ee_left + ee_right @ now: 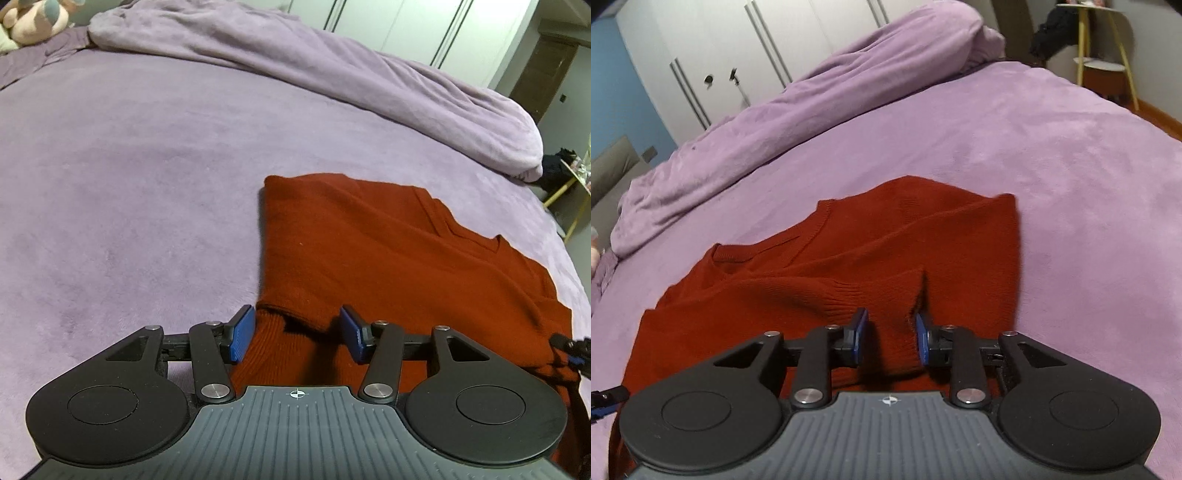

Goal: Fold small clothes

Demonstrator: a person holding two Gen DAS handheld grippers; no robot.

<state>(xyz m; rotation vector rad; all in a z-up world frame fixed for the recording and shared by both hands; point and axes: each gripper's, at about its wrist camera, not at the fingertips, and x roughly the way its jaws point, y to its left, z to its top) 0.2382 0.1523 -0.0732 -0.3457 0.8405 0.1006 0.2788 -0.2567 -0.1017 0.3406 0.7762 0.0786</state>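
A rust-red knit sweater (388, 251) lies on the purple bed, its V-neck toward the far side; it also shows in the right wrist view (871, 251). My left gripper (297, 334) is open, its blue pads on either side of the ribbed hem at the sweater's near left corner. My right gripper (891, 338) is open, and a raised fold of ribbed hem stands between its blue pads. The right gripper's tip (572, 347) shows at the right edge of the left wrist view. The left gripper's tip (605, 400) shows at the left edge of the right wrist view.
A rumpled purple duvet (332, 66) lies along the far side of the bed (110, 184). A plush toy (33, 18) sits at the far left corner. White wardrobe doors (738, 44) stand behind. A yellow-legged side table (1104, 55) stands beyond the bed's right side.
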